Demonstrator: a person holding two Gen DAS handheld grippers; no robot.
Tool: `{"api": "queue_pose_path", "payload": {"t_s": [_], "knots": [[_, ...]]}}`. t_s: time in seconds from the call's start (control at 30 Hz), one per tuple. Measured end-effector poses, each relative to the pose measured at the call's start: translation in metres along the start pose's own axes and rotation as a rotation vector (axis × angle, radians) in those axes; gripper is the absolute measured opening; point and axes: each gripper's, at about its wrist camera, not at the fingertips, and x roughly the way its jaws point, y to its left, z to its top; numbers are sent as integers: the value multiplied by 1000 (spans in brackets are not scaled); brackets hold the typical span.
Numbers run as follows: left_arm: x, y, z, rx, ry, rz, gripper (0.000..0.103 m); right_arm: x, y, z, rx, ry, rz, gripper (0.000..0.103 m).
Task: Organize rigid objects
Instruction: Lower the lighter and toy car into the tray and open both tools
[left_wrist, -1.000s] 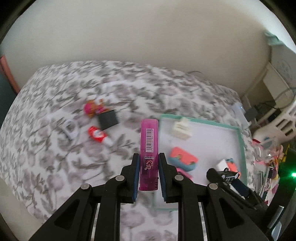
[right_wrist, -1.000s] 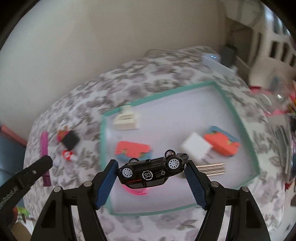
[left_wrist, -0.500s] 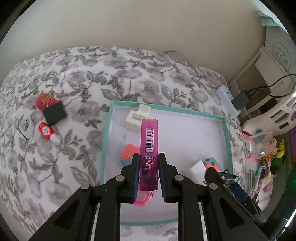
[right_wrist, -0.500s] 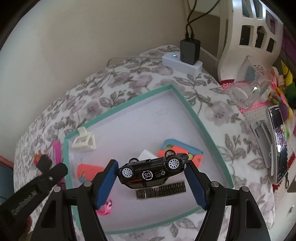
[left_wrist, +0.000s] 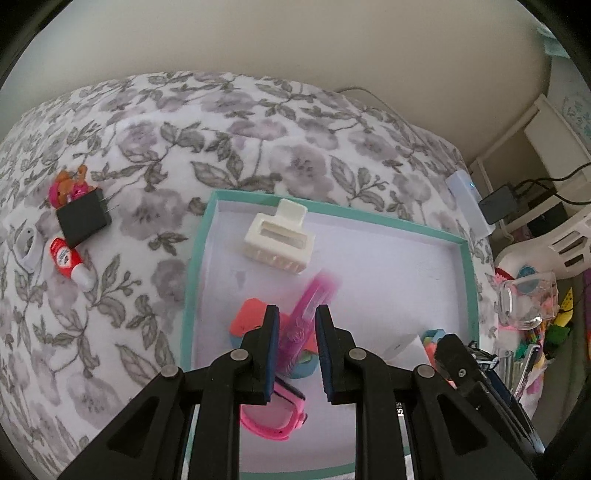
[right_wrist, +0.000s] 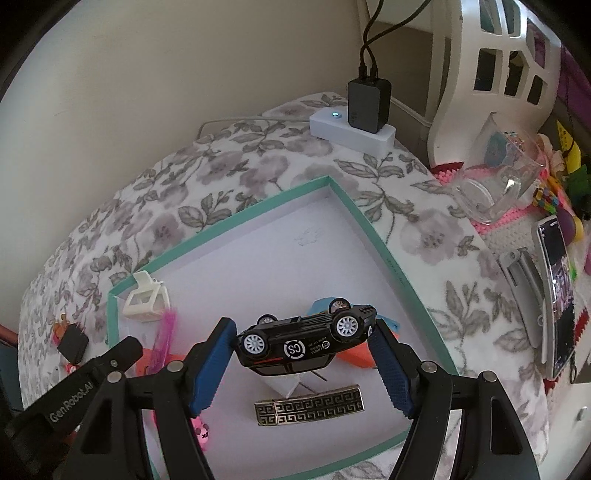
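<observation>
My left gripper (left_wrist: 294, 325) is open over the teal-rimmed white tray (left_wrist: 466, 280). The pink lighter (left_wrist: 312, 306) is blurred and tilted just beyond the jaws, free of them, above the orange pieces in the tray. It also shows in the right wrist view (right_wrist: 162, 339). My right gripper (right_wrist: 303, 345) is shut on a black toy car (right_wrist: 306, 343), held upside down, wheels up, above the tray (right_wrist: 391, 266). On the bedspread left of the tray lie a black charger (left_wrist: 83, 218), a red-and-white tube (left_wrist: 70, 262) and a pink figure (left_wrist: 68, 184).
The tray holds a white hair claw (left_wrist: 279, 240), a pink watch (left_wrist: 275, 417), orange-and-blue pieces (left_wrist: 247, 321) and a patterned bar (right_wrist: 308, 408). A power strip with a black adapter (right_wrist: 367, 107), a glass jug (right_wrist: 498, 181) and a phone (right_wrist: 557, 295) are at the right.
My left gripper has opened and let go of the pink lighter, which is dropping into the tray. My right gripper still holds the car and has shifted slightly right over the tray.
</observation>
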Motion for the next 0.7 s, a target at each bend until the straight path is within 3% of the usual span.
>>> {"api": "queue_pose_path", "payload": {"t_s": [0.5, 0.57, 0.7], "knots": [[-6, 5, -1, 13, -12, 34, 22, 1, 4, 0, -19, 0, -3, 78], [-6, 7, -1, 9, -9, 40, 24, 0, 5, 0, -24, -5, -5, 83], [-6, 9, -2, 5, -4, 51, 40, -2, 5, 0, -31, -12, -8, 84]]}}
